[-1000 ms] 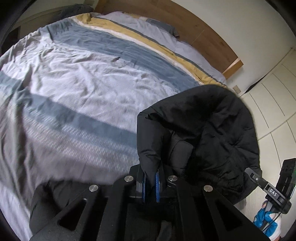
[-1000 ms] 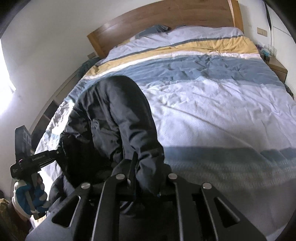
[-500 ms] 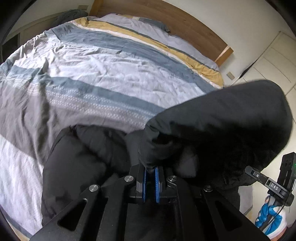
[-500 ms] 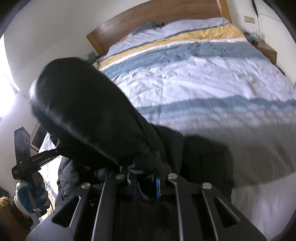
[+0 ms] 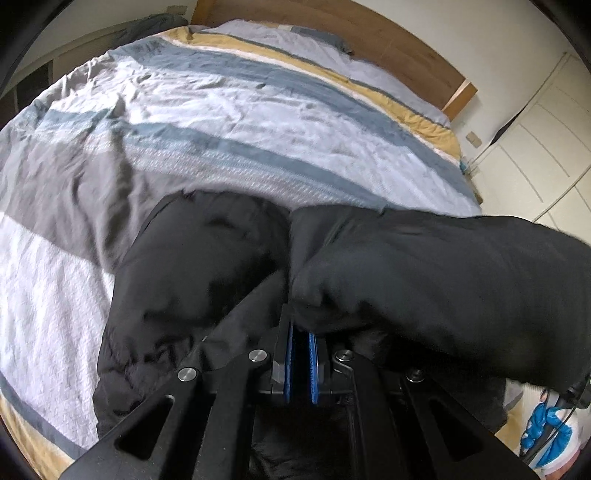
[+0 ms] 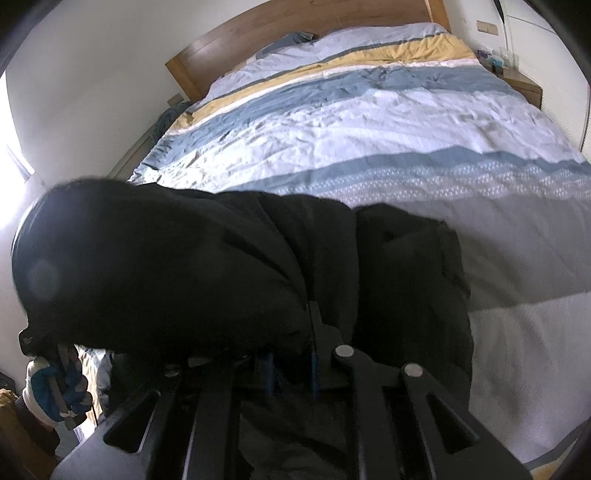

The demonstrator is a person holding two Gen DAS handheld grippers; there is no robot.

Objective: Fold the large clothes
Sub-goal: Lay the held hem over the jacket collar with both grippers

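A black puffy jacket (image 5: 406, 273) lies over the near edge of the bed and fills the lower half of both views (image 6: 207, 266). My left gripper (image 5: 300, 334) is shut on a fold of the jacket, its blue pads pinching the fabric. My right gripper (image 6: 290, 363) is shut on another part of the jacket, its fingertips mostly buried in the cloth. One part of the jacket (image 5: 199, 266) rests flat on the duvet at the left; the rest stretches to the right between the two grippers.
The bed has a striped duvet (image 5: 229, 122) in blue, white, grey and yellow, with a wooden headboard (image 6: 295, 33) at the far end. A bedside table (image 6: 524, 83) stands at the right. White wardrobe doors (image 5: 535, 147) are at the right. A gloved hand (image 6: 51, 391) holds the other gripper.
The jacket was held up high and bunched; now both grippers have come down and forward, and the jacket is spread lower across the near part of the bed.
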